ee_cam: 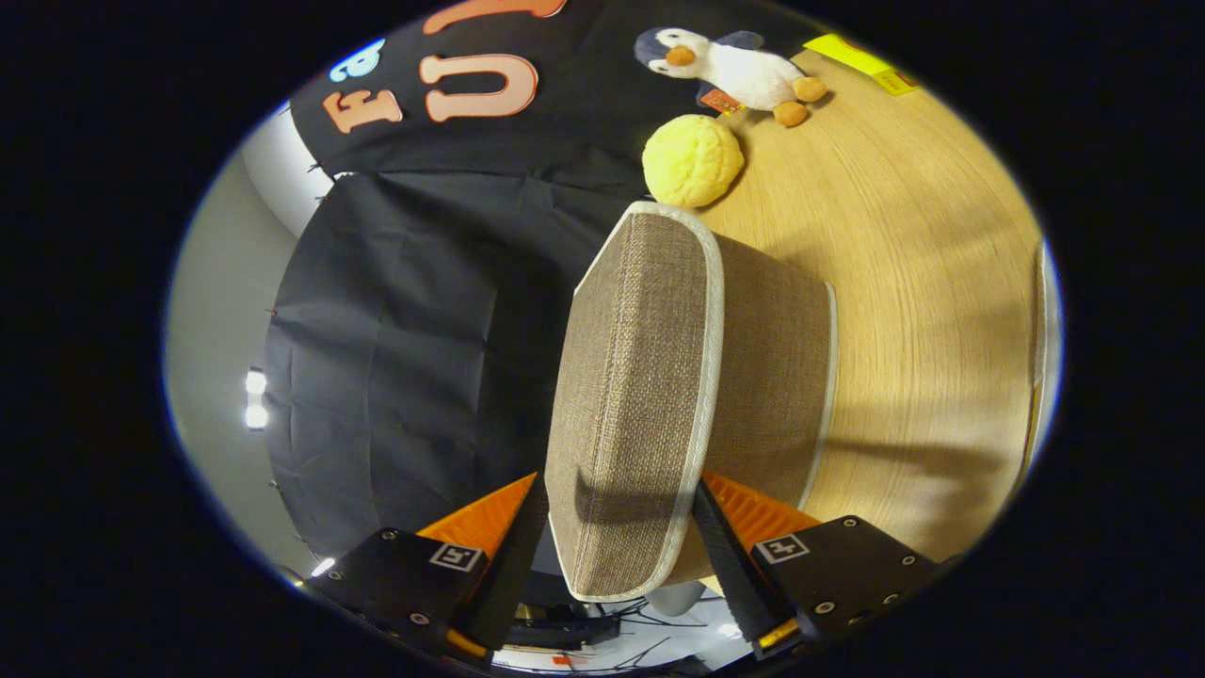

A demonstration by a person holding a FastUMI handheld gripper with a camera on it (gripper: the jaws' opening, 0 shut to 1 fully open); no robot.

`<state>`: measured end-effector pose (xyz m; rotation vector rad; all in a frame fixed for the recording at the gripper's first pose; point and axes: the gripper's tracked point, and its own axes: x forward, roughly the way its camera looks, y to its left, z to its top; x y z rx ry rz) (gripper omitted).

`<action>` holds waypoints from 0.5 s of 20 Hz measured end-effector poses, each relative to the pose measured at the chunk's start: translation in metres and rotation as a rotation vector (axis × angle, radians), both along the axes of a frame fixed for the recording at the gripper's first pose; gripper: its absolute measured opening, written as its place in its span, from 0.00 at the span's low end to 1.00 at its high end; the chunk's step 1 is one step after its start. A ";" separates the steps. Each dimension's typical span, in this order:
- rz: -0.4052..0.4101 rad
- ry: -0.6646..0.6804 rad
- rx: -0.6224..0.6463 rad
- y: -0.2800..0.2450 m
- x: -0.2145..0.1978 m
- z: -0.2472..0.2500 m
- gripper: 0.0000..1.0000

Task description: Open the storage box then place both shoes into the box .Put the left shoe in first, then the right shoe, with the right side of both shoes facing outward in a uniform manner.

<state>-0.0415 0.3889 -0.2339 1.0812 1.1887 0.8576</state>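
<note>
- The gripper [617,527] clamps the storage box's lid [631,395], one finger on each face of the brown fabric panel, which stands lifted on edge between them.
- The lid fills the space just ahead of the fingers and hides the box body; no shoes can be made out.
- Risk: the grip sits near the lid's end, so the long panel could pivot or slip out if swung quickly.
- Risk: a wide swing could carry the far corner into the yellow ball [693,160], which lies just beyond it on the wooden table [904,282].
- A plush penguin [734,71] lies near the table's far edge, beyond the ball.
- Open tabletop lies alongside the lid, offering room to set it down.
</note>
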 end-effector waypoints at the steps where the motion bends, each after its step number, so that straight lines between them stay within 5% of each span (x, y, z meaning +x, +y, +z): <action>1: -0.016 0.003 0.018 -0.006 0.004 0.006 0.85; 5: -0.093 -0.016 0.095 -0.022 0.021 0.036 0.65; 10: -0.054 0.007 -0.056 -0.004 0.016 -0.002 0.42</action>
